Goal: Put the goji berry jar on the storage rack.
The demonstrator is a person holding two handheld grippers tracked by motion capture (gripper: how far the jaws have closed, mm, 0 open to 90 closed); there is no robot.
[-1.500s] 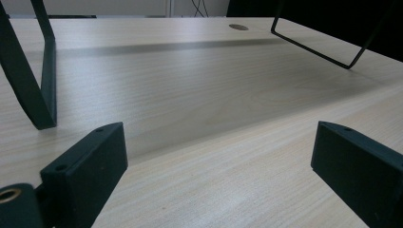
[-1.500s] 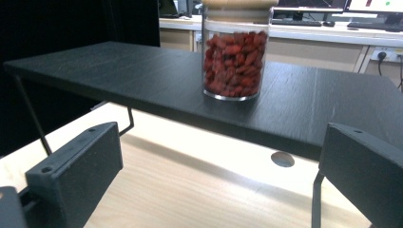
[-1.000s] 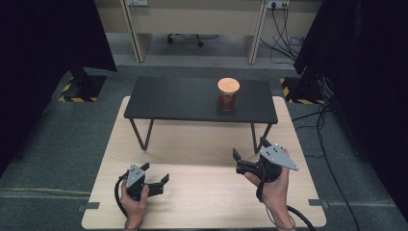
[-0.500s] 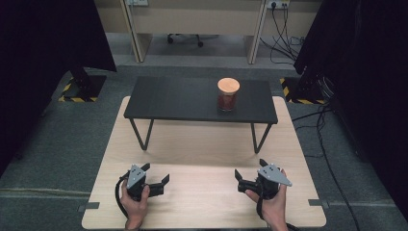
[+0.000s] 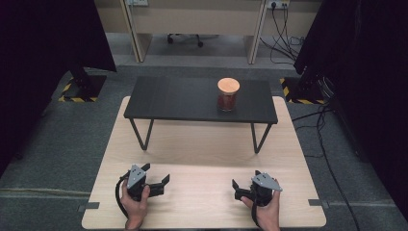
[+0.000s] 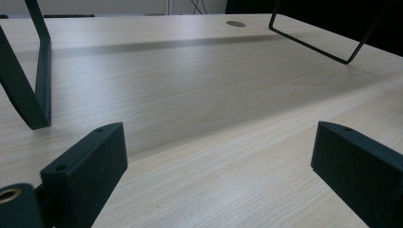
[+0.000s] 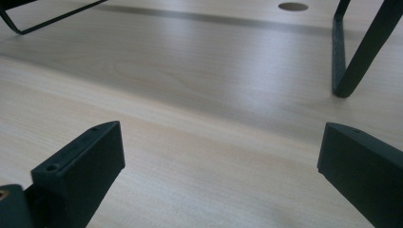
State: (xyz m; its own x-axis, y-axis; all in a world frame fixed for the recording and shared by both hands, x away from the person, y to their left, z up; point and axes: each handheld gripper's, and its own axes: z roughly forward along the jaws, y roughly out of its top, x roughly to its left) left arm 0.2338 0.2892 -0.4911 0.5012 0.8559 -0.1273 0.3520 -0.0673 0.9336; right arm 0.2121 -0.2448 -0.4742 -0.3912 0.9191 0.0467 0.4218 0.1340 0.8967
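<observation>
On the near edge of the board (image 5: 202, 159) both grippers, left (image 5: 163, 182) and right (image 5: 236, 188), rest with jaws spread and empty, seemingly parked at ready, well apart from the jar (image 5: 227, 94) upright on the stand (image 5: 173, 98).

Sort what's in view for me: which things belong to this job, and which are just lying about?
In the job:
- jar with a wooden lid, on the black bench
- left gripper, open, low over the wooden table
- right gripper, open, also low

Just lying about:
- cables on the floor
- office chair base beyond the desk
</observation>
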